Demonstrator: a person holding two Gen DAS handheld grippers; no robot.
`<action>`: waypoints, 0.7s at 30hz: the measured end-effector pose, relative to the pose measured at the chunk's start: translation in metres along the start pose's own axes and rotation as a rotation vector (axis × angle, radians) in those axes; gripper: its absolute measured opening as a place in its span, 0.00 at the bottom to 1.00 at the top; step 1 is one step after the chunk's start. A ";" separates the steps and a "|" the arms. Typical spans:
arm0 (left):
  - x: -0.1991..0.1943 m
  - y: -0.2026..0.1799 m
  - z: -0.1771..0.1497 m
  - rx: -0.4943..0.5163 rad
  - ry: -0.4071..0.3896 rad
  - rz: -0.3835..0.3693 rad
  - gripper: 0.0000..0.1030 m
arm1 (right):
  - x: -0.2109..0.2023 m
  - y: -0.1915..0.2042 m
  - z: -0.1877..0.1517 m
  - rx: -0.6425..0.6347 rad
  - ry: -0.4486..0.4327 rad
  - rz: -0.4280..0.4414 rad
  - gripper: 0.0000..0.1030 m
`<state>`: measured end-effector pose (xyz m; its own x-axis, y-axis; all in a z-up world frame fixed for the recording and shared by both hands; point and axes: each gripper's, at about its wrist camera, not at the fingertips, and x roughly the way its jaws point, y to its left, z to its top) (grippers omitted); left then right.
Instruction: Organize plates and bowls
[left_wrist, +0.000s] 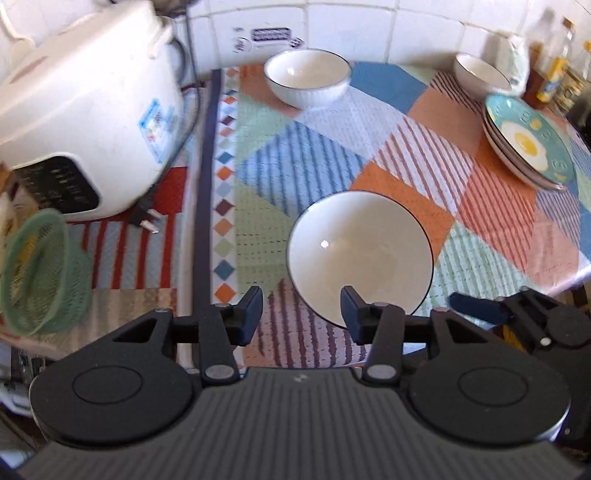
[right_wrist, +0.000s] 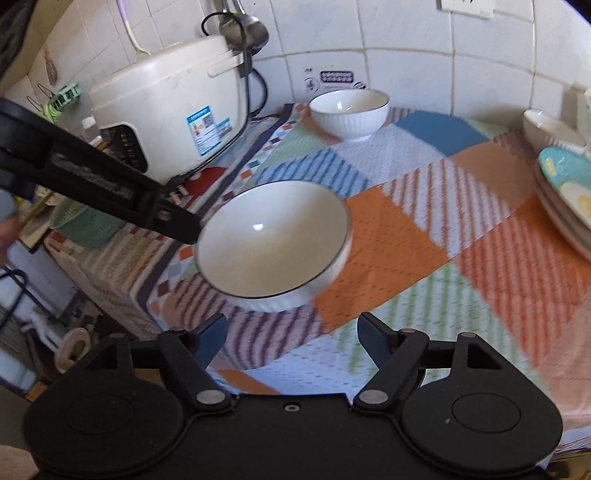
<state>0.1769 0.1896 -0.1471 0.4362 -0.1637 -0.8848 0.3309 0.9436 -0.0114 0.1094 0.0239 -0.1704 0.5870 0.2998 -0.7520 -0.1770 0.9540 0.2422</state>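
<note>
A white bowl with a dark rim sits on the patchwork cloth near the table's front edge. My left gripper is open, its right finger over the bowl's near rim; its arm shows in the right wrist view touching the bowl's left rim. My right gripper is open and empty just in front of the bowl. A second white bowl stands by the back wall. A third bowl sits behind a stack of plates with a fried-egg pattern at the right.
A white rice cooker stands at the back left, its plug lying on the cloth. A green mesh basket is at the left edge. Bottles stand at the far right. Tiled wall behind.
</note>
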 end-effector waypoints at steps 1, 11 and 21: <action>0.005 0.000 0.000 0.010 0.010 -0.008 0.46 | 0.003 0.002 -0.001 -0.002 0.005 0.010 0.83; 0.037 0.024 0.011 -0.065 0.061 -0.109 0.46 | 0.037 0.009 0.001 0.009 -0.035 -0.026 0.86; 0.044 0.013 0.014 0.098 0.015 -0.063 0.13 | 0.050 0.010 0.002 0.008 -0.102 -0.024 0.88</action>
<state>0.2119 0.1909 -0.1798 0.3993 -0.2165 -0.8909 0.4378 0.8988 -0.0223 0.1388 0.0482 -0.2043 0.6685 0.2744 -0.6912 -0.1561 0.9605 0.2304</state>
